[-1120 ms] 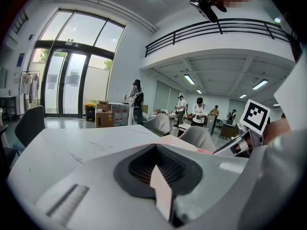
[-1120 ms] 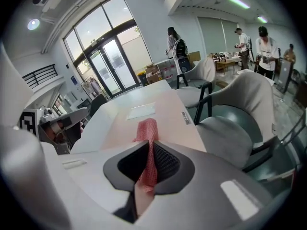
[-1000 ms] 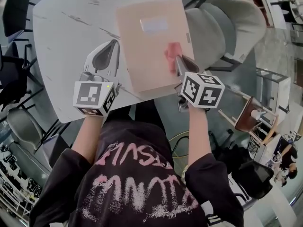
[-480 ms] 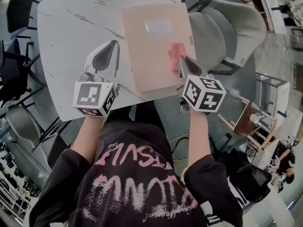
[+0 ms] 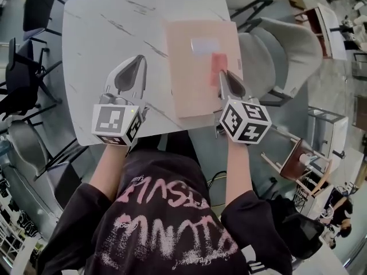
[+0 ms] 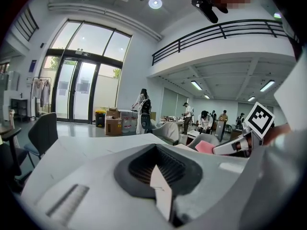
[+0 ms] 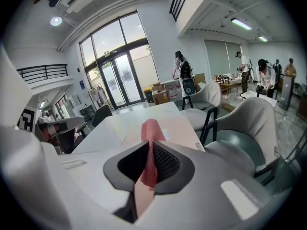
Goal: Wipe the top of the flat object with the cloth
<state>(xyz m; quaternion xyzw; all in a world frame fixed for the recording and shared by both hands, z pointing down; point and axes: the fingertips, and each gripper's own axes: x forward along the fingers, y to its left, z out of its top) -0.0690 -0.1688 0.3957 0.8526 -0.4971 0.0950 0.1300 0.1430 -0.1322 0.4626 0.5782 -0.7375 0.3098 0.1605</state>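
Apparently mid-wipe, the right gripper pinches the pink cloth on the flat object at the table's right edge. The left gripper is clenched and empty. The next move calls for sweeping the rest of the top.

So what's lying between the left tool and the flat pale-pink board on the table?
Nothing: in the head view, only bare white marbled tabletop separates the left tool from the flat pale-pink board.
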